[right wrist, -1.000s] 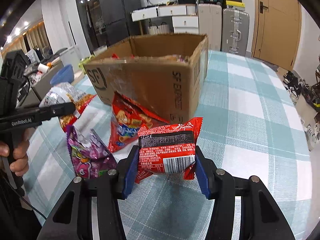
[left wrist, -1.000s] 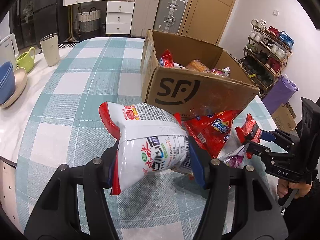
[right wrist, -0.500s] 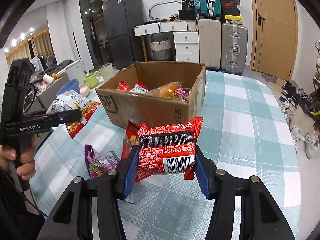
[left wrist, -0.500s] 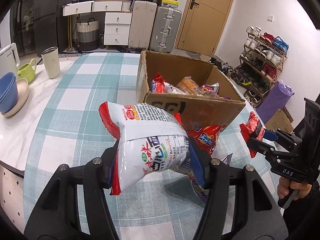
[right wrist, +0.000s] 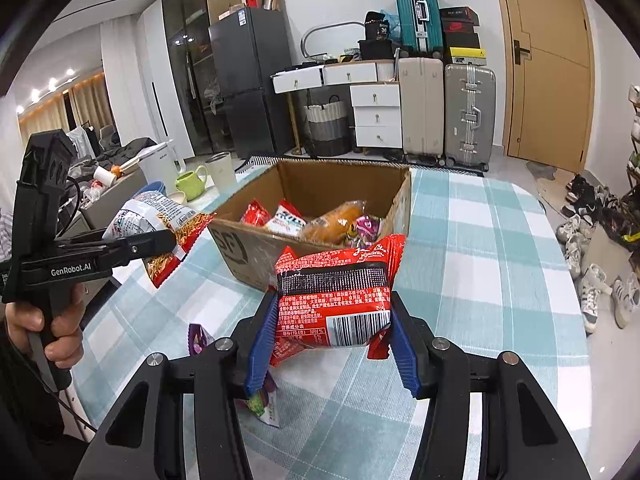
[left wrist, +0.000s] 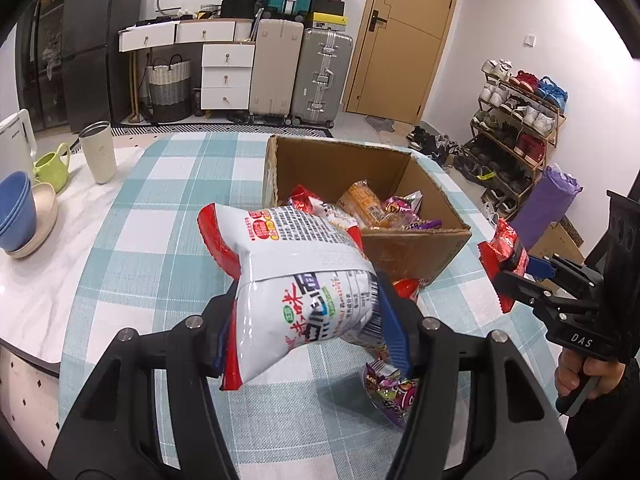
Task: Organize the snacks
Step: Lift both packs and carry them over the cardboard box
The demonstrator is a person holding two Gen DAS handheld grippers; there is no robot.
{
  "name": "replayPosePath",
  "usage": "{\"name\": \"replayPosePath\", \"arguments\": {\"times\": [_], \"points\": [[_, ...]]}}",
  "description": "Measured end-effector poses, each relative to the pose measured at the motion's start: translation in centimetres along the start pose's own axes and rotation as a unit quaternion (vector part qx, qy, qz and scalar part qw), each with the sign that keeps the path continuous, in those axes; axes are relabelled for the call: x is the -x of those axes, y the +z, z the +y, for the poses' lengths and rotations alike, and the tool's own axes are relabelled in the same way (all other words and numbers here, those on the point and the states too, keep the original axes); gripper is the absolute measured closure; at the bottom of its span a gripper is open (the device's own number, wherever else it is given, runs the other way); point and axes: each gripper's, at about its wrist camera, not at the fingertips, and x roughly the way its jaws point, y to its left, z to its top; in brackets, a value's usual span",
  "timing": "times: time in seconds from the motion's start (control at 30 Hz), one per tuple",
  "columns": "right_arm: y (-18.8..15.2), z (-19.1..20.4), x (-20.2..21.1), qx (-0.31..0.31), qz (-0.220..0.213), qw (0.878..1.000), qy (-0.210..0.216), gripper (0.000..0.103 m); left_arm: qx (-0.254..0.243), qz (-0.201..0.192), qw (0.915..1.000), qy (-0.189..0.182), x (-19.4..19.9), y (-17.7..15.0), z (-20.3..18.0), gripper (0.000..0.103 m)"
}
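Snack packs have risen above the surface (left wrist: 132, 248): left claw (left wrist: 308, 320) grips the white pack (left wrist: 304, 276), right claw (right wrist: 332, 328) the red pack (right wrist: 336, 304), box (right wrist: 256, 248) interior now visible.

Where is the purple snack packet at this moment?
The purple snack packet lies on the checked tablecloth in front of the cardboard box, low in both wrist views, below the raised grippers.

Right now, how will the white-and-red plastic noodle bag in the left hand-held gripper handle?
Probably light and puffy: the white-and-red plastic noodle bag bulges around the left hand-held gripper pads. Its unsupported top juts forward, so likely semi-stiff. The glossy film may slip; contents likely crush easily.
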Motion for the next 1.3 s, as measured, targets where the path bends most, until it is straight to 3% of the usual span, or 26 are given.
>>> {"name": "replayPosePath", "arguments": {"times": [1.3], "points": [[5.8, 0.1, -3.3, 0.001, -0.023, 1.0, 0.009, 0.05, -0.034, -0.014, 0.9991, -0.02, -1.1, 5.7, -4.1, 0.046]]}}
